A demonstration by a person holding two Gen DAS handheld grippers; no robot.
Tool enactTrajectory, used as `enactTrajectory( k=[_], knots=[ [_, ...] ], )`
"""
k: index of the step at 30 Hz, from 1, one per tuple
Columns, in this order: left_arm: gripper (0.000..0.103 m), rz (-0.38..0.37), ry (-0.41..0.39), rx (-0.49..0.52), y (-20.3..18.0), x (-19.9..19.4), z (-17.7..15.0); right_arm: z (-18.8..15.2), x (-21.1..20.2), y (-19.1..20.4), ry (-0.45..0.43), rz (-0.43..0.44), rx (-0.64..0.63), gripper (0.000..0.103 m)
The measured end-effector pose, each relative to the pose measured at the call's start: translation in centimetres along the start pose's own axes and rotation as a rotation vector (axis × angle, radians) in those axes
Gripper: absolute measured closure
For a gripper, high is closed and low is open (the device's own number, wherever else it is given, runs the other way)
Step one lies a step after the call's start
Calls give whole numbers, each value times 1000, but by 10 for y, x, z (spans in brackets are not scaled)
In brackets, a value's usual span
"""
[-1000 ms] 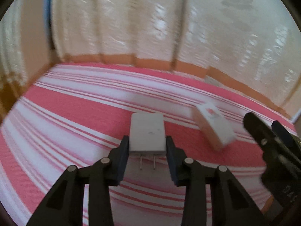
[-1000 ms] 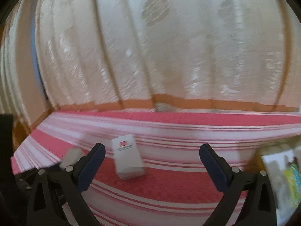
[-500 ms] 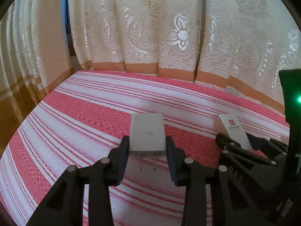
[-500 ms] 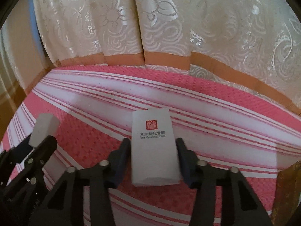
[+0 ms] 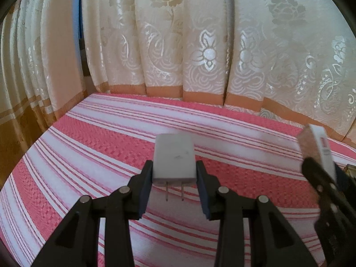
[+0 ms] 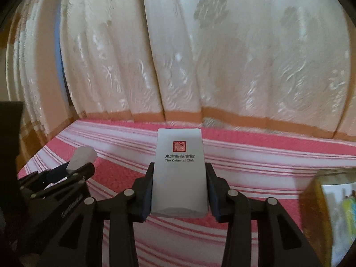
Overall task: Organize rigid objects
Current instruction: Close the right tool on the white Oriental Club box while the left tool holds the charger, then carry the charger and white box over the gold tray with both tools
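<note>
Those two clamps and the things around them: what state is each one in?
Left gripper: shut on the charger.
Charger: held, prongs toward the camera.
Right gripper: shut on the white box.
White box: held, label up.
Striped cloth: spread flat.
Curtain: drawn.

a white charger plug point(image 5: 174, 159) with two metal prongs pointing back toward the camera is pinched at its sides, raised above the pink-and-white striped cloth. a small white box point(image 6: 179, 173), printed with a red seal and "the oriental club", is likewise clamped at its sides, lifted off the cloth.
</note>
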State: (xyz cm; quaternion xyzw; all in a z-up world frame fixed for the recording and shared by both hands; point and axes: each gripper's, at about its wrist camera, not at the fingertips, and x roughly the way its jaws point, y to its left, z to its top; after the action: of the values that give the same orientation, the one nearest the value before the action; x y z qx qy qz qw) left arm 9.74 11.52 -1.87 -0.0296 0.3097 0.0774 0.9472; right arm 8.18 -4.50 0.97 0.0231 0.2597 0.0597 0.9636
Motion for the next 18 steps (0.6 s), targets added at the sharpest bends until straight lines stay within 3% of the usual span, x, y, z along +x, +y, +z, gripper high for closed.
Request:
enactTrajectory(
  k=[8,18],
  knots=[
    [66,0,-65,4,-5,-14,-2,-10,-35,2,-96,-46,-30,59],
    [66,-11,-122,25,-15,-30,-8,-17,-46,-9,-98,-53,-4,59]
  ],
)
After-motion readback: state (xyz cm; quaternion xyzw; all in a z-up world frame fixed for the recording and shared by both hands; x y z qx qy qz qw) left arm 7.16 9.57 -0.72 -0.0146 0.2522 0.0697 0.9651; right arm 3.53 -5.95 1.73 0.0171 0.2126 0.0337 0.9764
